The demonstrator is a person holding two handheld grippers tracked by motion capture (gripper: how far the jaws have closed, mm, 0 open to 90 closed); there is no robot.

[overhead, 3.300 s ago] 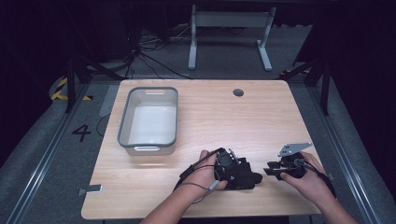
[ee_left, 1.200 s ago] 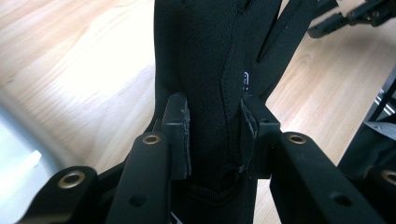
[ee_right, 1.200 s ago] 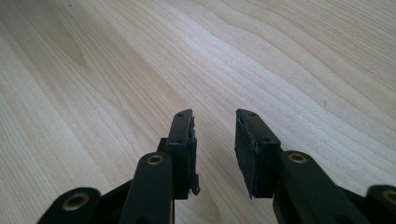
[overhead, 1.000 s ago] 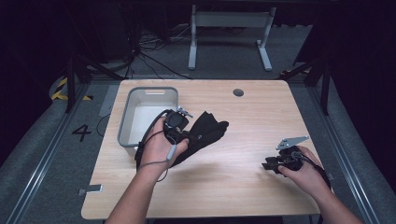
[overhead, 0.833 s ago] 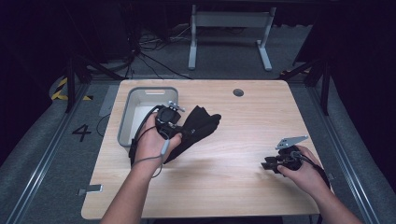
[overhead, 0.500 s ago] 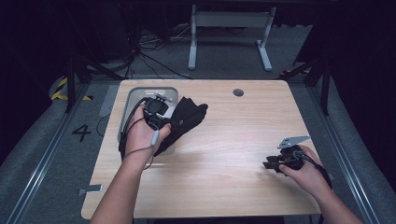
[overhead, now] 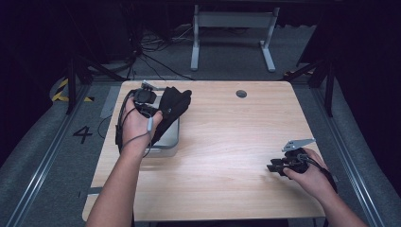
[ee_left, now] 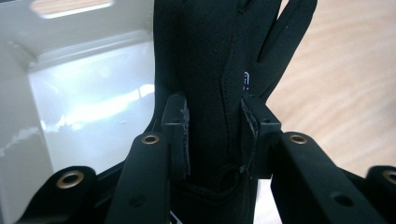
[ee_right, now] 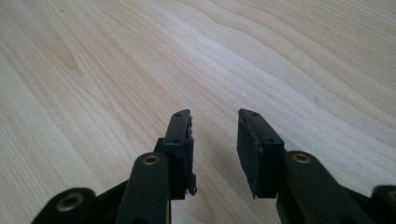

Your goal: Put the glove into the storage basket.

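Resting on the light wooden table [overhead: 222, 142] at its near right edge, the right tongs [overhead: 273, 167] gape with nothing between them, jaws just widening. Farther left, the left tongs [overhead: 152, 109] clamp a black glove [overhead: 174, 105] above the white bin [overhead: 169, 137]. Beyond the table lies dark floor.
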